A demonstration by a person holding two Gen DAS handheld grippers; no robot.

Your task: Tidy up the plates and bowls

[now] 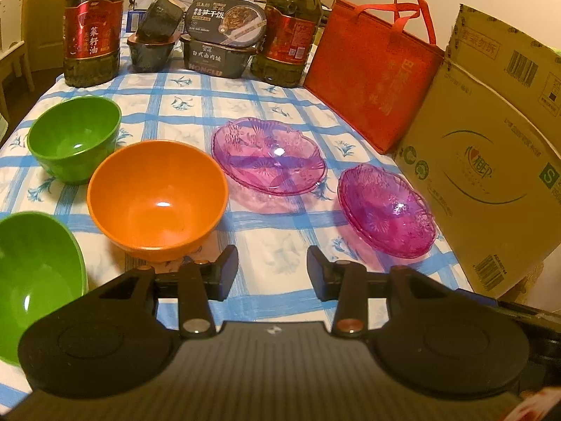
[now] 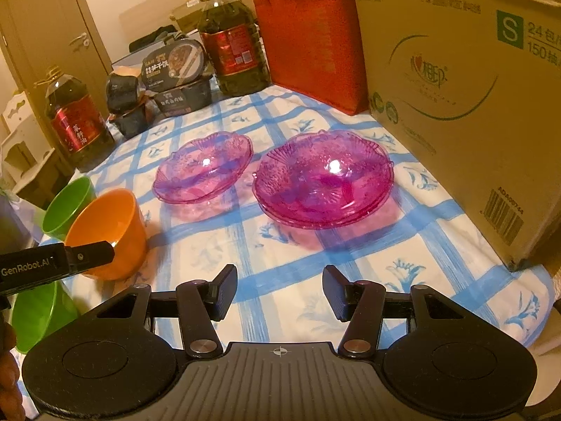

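Observation:
On the blue-checked tablecloth stand an orange bowl (image 1: 157, 196) (image 2: 112, 231), a green bowl (image 1: 75, 137) (image 2: 68, 207) behind it and a second green bowl (image 1: 35, 280) (image 2: 38, 315) at the near left. A clear purple plate (image 1: 268, 156) (image 2: 203, 172) lies mid-table. To its right is a darker purple plate (image 1: 387, 210) (image 2: 322, 179) with a doubled rim, apparently two stacked. My left gripper (image 1: 272, 266) hovers open just right of the orange bowl, holding nothing. In front of the purple plates my right gripper (image 2: 279, 287) is open and empty.
Two large oil bottles (image 1: 93, 31) (image 1: 291, 35) and dark food boxes (image 1: 217, 56) line the far edge. A red tote bag (image 1: 371, 84) and a big cardboard box (image 2: 466, 105) wall off the right side. The table edge (image 2: 540, 301) drops away at the near right.

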